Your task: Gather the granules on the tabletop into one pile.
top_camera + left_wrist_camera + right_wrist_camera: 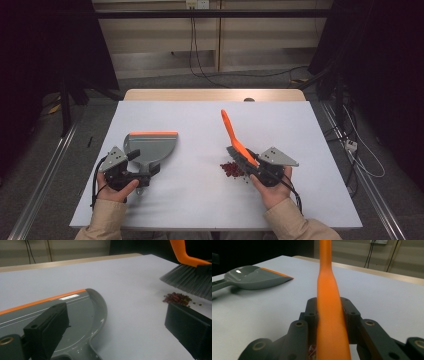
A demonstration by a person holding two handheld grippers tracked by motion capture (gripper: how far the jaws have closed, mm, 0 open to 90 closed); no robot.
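The right gripper (261, 169) pinches the orange plastic handle of a grey-bristled hand brush (235, 142), whose bristles sit just beside a small heap of dark red crumbs (231, 169) on the white tabletop (200, 120). The left gripper (142, 170), jaws spread, straddles the stem of a grey plastic dustpan with an orange lip (151, 146), lying flat well apart from the heap. Bare tabletop lies between them and towards the far wooden edge (215, 94).

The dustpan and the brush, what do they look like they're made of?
The dustpan looks like glossy grey moulded plastic: it shows sharp light reflections, and an orange strip that may be rubber runs along its lip. The brush has a smooth orange handle, probably plastic with a satin sheen, and grey bristles that look like synthetic fibre.
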